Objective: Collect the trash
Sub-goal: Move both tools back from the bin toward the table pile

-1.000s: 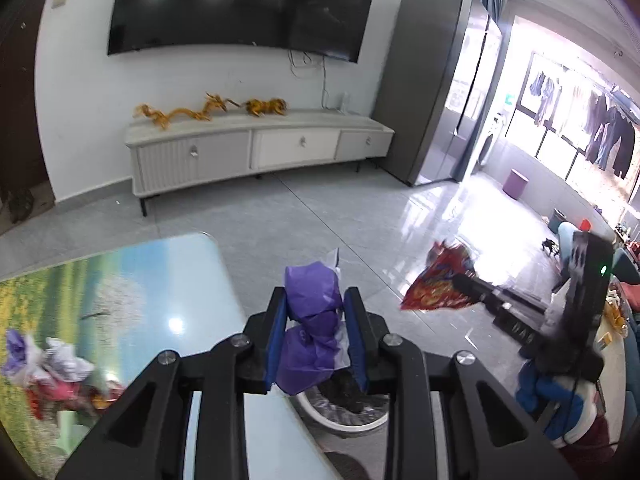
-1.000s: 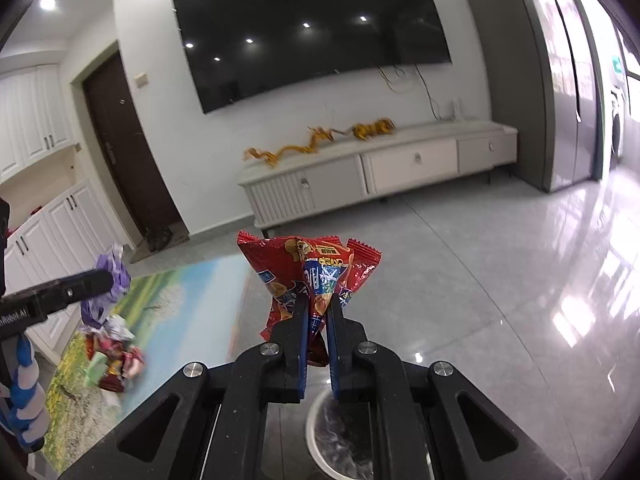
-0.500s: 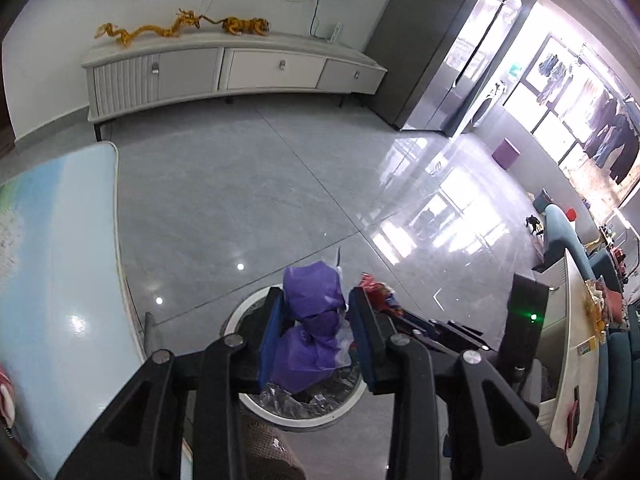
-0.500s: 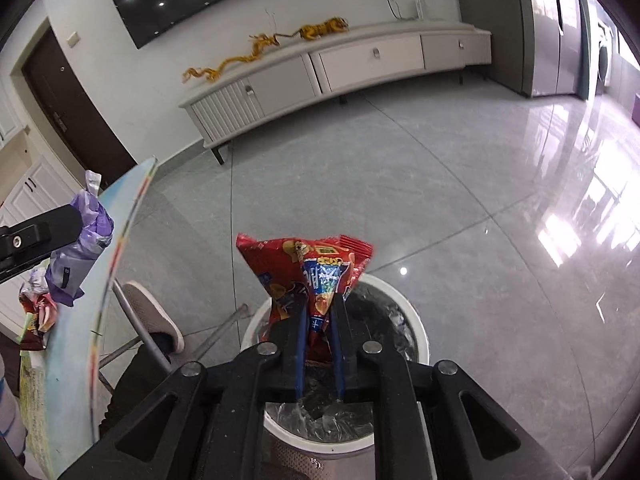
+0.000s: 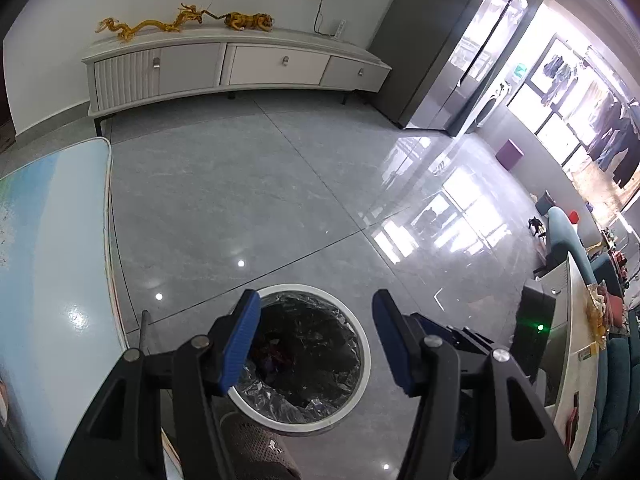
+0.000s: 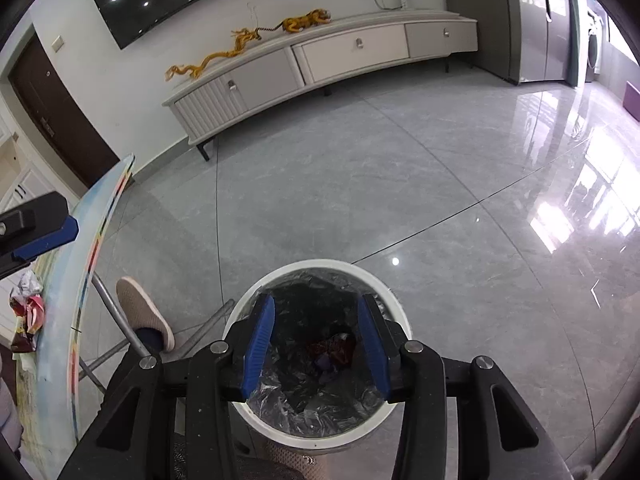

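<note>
A white round trash bin (image 5: 352,400) lined with a clear bag stands on the floor below both grippers; it also shows in the right wrist view (image 6: 320,270). My left gripper (image 5: 316,304) is open and empty above the bin. My right gripper (image 6: 316,308) is open and empty above the bin. A red snack wrapper (image 6: 334,350) and a purple scrap (image 6: 324,376) lie inside the bin. More wrappers (image 6: 28,312) lie on the table (image 6: 86,280) at the left.
The table with a landscape print (image 5: 52,264) stands left of the bin, with metal legs (image 6: 116,320). A person's slippered foot (image 6: 142,312) rests beside the bin. A white TV cabinet (image 5: 224,64) lines the far wall. Grey tiled floor (image 5: 248,184) lies beyond.
Both grippers moved down over the bin and opened. The purple scrap left the left gripper and the red snack wrapper left the right gripper; both now lie in the bin.
</note>
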Demonstrator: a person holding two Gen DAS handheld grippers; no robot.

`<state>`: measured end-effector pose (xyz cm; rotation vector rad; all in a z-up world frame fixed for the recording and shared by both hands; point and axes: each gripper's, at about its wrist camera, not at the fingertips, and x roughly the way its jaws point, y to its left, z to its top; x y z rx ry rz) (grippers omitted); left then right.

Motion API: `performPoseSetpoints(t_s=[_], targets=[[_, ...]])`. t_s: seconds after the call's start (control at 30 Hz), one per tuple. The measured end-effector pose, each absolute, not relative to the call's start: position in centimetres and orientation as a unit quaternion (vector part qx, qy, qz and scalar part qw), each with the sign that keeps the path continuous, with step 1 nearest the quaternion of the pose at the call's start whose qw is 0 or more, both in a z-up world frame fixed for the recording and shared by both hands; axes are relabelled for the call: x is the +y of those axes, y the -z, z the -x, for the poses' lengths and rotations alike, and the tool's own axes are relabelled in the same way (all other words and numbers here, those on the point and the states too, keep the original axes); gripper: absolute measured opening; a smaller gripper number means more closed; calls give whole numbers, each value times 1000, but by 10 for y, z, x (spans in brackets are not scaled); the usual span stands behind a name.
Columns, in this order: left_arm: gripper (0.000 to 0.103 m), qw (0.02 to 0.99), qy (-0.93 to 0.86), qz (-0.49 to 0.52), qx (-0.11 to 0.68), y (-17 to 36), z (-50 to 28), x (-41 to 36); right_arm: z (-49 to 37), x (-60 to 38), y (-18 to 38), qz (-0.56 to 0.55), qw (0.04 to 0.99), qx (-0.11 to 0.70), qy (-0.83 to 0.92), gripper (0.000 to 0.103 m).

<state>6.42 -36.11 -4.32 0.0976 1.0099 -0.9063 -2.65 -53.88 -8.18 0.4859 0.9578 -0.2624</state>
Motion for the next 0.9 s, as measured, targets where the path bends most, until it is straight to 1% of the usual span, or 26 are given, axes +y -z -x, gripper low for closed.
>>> performPoseSetpoints(t_s=[0.07,0.17,0.3,0.5,0.67,0.9], targets=[[56,784,417,-46,457,37,-60,-359,32,-542,73,-232,854,446,132,42],[56,797,417,-34,437,24,-54,-353,42,-544,56,-230,861,429,144,46],[56,816,420,-24,397,-2,-42,-344,53,-546,34,-229,870,407,158,47],[56,820,435,-67,366,-30,-25,-324,66,-544,0,-218,884,373,176,47],[56,835,418,-80,349,-43,-22,-285,76,-532,-30,-204,897,346,187,47],[56,865,372,-79,327,-69,-35,-204,86,-499,-83,-166,916,312,188,47]])
